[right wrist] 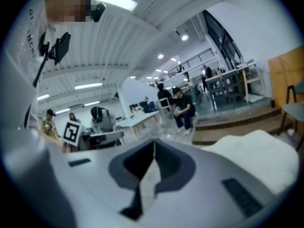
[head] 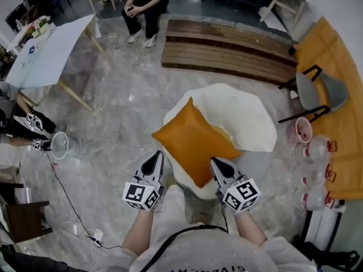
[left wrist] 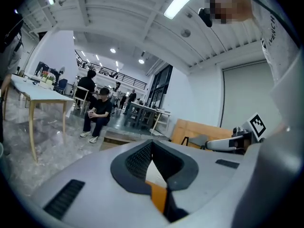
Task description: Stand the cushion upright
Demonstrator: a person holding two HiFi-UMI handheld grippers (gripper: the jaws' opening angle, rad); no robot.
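Note:
An orange square cushion (head: 193, 140) lies tilted on a white rounded seat (head: 244, 118), one corner pointing toward me. My left gripper (head: 156, 156) is shut and empty, its tip just beside the cushion's near-left edge. My right gripper (head: 215, 163) is also shut and empty, at the cushion's near-right edge; I cannot tell whether it touches the cushion. In the left gripper view the left gripper (left wrist: 152, 144) has its jaws together, with a strip of orange cushion (left wrist: 159, 198) showing below them. In the right gripper view the right gripper (right wrist: 154, 144) is closed, with the white seat (right wrist: 256, 160) to its right.
A person (head: 144, 4) sits on a low wooden platform (head: 227, 50) at the back. At the left are a white table (head: 45, 55), a small round fan (head: 59, 146) and a cable (head: 68, 197) on the marble floor. A grey chair (head: 317, 92), an orange surface (head: 340, 112) and clear jugs (head: 315, 152) stand at the right.

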